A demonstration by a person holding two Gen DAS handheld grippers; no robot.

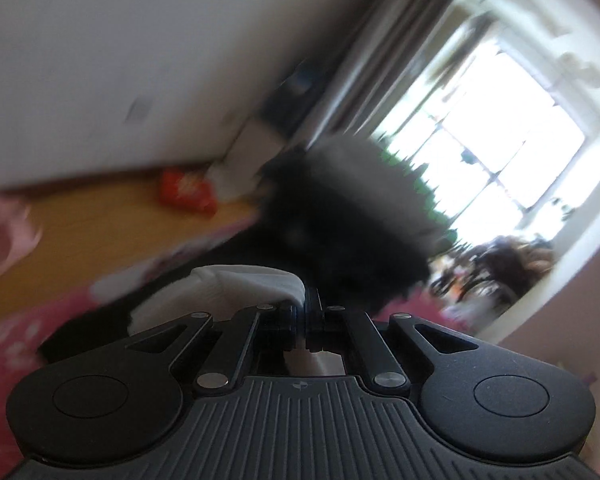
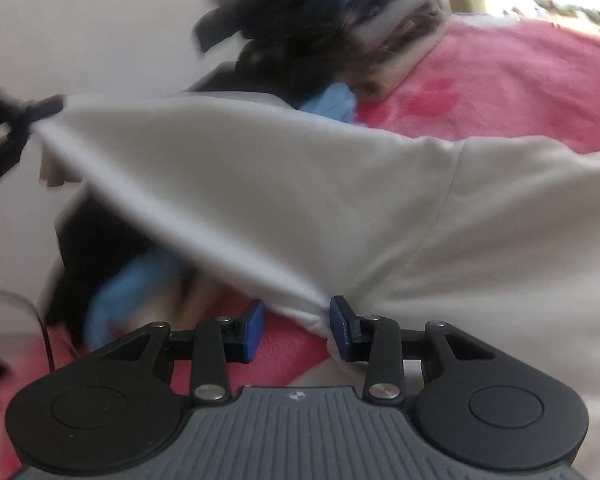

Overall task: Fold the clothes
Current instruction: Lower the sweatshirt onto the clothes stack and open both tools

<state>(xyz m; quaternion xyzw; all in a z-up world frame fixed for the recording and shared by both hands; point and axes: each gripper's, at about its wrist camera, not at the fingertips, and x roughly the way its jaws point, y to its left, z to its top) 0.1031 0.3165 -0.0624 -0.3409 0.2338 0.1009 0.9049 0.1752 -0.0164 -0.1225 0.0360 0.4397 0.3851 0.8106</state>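
While the left gripper (image 1: 305,312) pinches the white garment (image 2: 300,184) taut — the right gripper (image 2: 296,328) (tilted down) gapes.

The stretched white garment (image 2: 300,184) fills the right wrist view from nine o'clock to three o'clock, blocking passage straight ahead. Beyond it, toward twelve o'clock, a heap of dark and blue clothes (image 2: 324,28) crowds the pink bed cover (image 2: 520,80); open cover lies toward two o'clock. In the blurred left wrist view a dark fuzzy mass (image 1: 340,216) stands at twelve o'clock. Toward ten o'clock the wooden surface (image 1: 100,224) is bare except for an orange packet (image 1: 186,192).
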